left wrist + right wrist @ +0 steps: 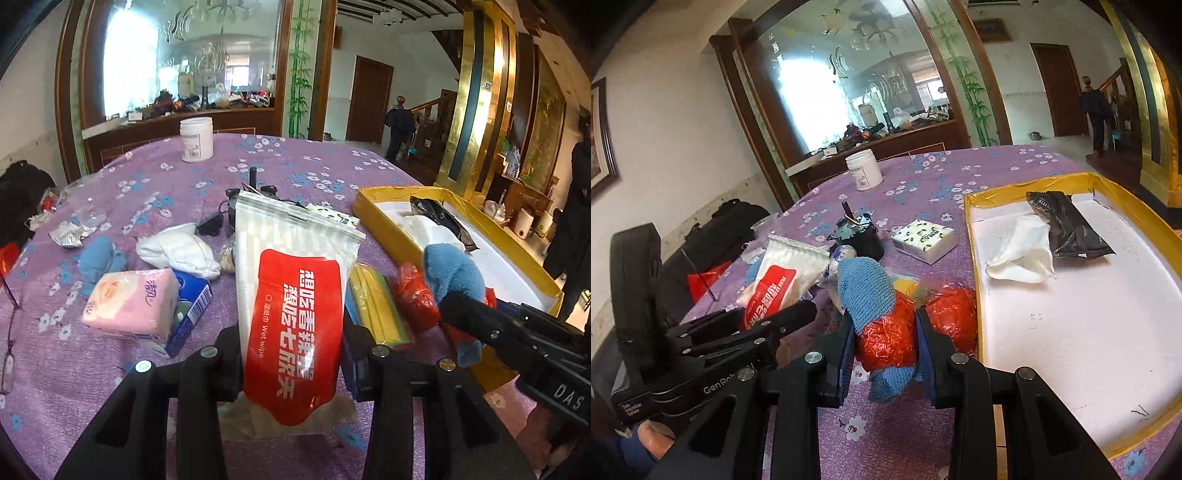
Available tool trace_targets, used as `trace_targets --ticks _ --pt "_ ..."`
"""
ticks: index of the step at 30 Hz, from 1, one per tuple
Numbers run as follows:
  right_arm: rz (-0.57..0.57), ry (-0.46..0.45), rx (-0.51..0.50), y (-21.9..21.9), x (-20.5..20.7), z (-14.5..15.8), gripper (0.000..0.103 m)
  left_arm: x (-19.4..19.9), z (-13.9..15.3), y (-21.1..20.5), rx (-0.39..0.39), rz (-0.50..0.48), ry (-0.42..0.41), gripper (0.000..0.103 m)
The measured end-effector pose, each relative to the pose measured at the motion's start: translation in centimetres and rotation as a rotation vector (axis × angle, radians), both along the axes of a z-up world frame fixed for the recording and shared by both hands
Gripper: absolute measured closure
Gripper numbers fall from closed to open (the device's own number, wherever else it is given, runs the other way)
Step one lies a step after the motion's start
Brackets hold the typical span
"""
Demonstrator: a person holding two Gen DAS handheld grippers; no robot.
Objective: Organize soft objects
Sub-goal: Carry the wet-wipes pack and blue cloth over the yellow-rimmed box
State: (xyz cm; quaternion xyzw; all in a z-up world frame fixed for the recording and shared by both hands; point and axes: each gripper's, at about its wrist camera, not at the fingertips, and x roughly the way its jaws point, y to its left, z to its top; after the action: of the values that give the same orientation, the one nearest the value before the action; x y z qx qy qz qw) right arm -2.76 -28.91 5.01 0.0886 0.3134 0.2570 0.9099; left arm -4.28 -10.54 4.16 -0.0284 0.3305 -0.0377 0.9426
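A: We have the left gripper (293,354) clenched on the wet-wipe pack (295,306), which stands upright in the lower centre of the left wrist view, clear of the purple tablecloth (147,184). The right gripper (886,354) is grasping the red plastic bag (886,343) together with the blue cloth (864,291), low in the middle of its own view.

B: Then I think we carry both to the yellow-rimmed box (971,236) at the right of the frame. We should lift high enough to clear its wall, and keep the two grippers from crossing, since they sit close.

A: Agreed. We'd set them on the bare white floor of the box, lower right.

B: Its upper part already holds a white cloth (1023,254) and a black packet (1067,225), touching each other.
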Motion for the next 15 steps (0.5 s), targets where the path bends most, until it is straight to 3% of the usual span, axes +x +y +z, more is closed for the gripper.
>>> trace_targets --ticks 15 --pt "-0.049 -0.003 -0.076 1.07 0.10 -0.29 0.070 -0.50 0.42 0.66 -0.001 0.046 -0.028 0.064"
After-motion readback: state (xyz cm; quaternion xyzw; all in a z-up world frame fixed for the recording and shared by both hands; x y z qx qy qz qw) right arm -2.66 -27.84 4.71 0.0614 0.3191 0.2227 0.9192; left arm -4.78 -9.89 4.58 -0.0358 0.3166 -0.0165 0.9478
